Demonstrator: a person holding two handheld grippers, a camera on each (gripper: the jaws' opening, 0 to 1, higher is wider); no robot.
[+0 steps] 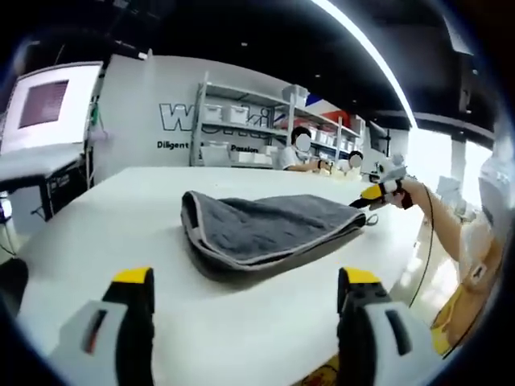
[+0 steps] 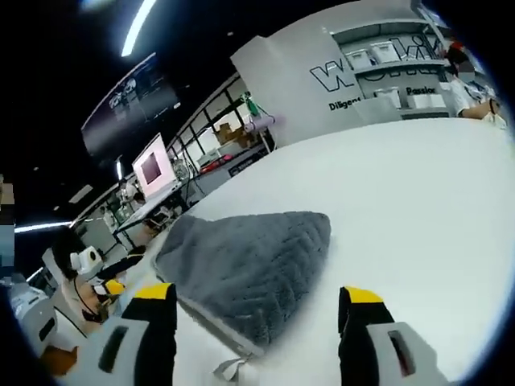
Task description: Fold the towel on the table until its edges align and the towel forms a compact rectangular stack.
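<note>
A grey towel (image 1: 257,229) lies folded over on the white table (image 1: 121,217), its light-trimmed edge toward my left gripper (image 1: 245,322). That gripper hovers open near the table's front edge, short of the towel. The right gripper (image 1: 378,191), held in a person's hand, sits at the towel's far right corner. In the right gripper view the towel (image 2: 249,265) spreads ahead, and its corner with a small loop tag (image 2: 229,368) lies between the jaws of my open right gripper (image 2: 257,330). The left gripper (image 2: 109,287) shows at the far left.
Shelves with white bins (image 1: 241,121) and a lettered wall stand behind the table, where people sit at the far end (image 1: 302,153). A monitor (image 1: 44,104) stands at the left. The table's right edge (image 1: 410,257) runs close to the person's arm.
</note>
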